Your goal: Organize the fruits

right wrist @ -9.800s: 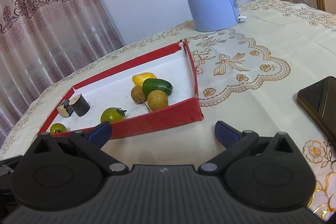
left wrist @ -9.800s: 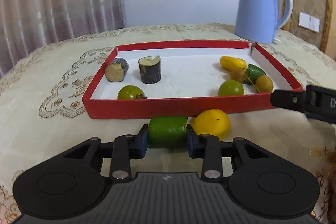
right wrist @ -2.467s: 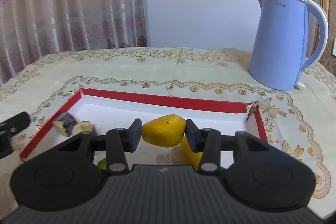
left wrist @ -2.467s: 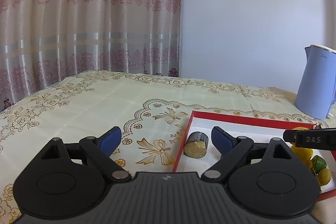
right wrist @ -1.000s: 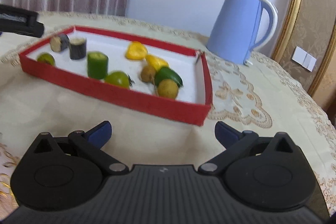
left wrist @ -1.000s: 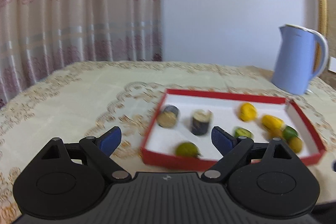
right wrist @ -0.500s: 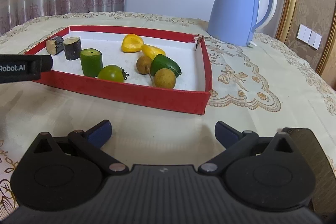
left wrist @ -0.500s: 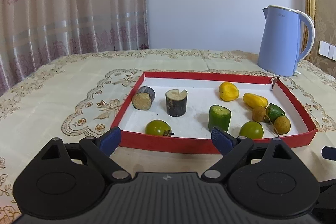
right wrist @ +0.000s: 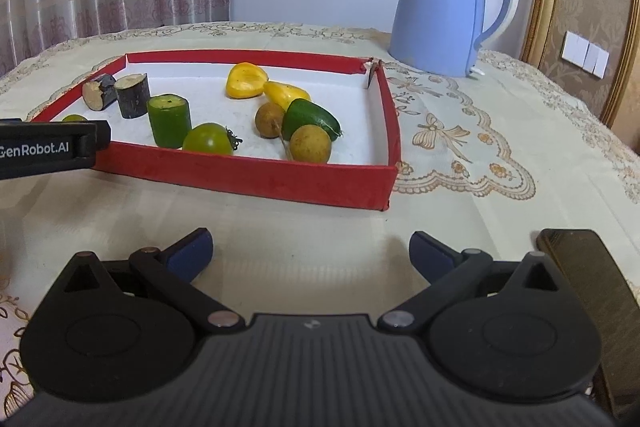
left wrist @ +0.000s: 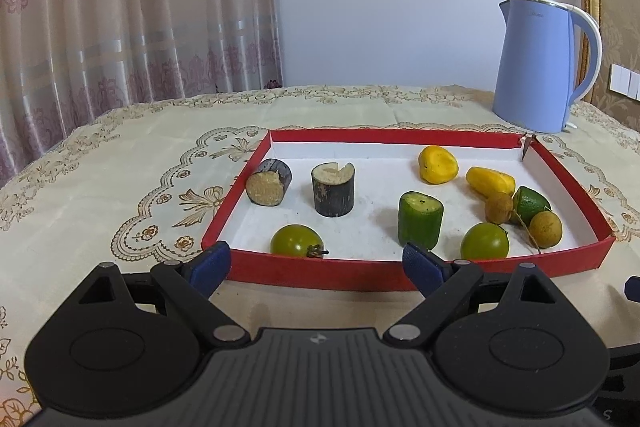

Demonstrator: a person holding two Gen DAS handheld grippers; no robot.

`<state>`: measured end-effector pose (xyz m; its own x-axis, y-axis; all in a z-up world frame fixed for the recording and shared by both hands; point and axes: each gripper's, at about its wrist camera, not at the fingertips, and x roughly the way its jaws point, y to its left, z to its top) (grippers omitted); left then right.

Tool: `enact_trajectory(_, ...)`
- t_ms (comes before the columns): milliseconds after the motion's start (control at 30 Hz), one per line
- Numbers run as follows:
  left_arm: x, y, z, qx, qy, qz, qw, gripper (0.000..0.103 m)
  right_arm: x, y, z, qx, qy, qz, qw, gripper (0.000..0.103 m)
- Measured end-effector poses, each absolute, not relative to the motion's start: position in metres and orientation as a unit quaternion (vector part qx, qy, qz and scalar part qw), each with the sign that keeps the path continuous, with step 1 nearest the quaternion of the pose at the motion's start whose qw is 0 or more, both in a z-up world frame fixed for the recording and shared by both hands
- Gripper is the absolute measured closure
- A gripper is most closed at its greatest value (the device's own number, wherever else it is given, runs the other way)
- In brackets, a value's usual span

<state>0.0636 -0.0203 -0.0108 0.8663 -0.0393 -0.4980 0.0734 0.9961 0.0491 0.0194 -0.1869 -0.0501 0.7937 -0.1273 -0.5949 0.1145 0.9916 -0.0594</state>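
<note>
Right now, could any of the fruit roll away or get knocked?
Maybe. The red tray has low walls, and the green tomato sits right by the front one, so a bump might tip it out. The phone lies beside the open right gripper, so a careless swing could hit it.

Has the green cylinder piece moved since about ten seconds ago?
Yes. The green cylinder piece went from the tablecloth in front of the red tray into it, now upright.

— Any writing you can read from where you hold them?
— Only on my left gripper (right wrist: 52,149): its side reads "enRobot.AI" in white, the first letter cut off. The blue kettle (right wrist: 442,7) carries a faint mark near its rim, too small to read.
</note>
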Motion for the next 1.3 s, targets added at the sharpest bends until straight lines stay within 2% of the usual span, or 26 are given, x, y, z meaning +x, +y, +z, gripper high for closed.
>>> enact_trajectory(300,0.058,-0.0196,-0.0065,0.03,0.237,-0.034,0.97,0.01,0.0195,-0.1926,-0.0517,0.027,0.321,-0.071,0.944,0.0)
enact_trajectory(500,0.0597,-0.0193,-0.0077,0.032,0.242,-0.034,0.969,0.01,0.0113,-0.1936,-0.0436,0.055,0.292,-0.067,0.952,0.0)
enact_trajectory(633,0.0596,-0.0196,-0.0088,0.034,0.246,-0.035,0.968,0.01,0.0208,-0.1853,-0.0508,0.026,0.321,-0.075,0.944,0.0)
enact_trajectory(1300,0.0629,-0.0167,-0.0114,0.036,0.252,-0.027,0.967,0.01,0.0201,-0.1869,-0.0512,0.029,0.321,-0.073,0.944,0.0)
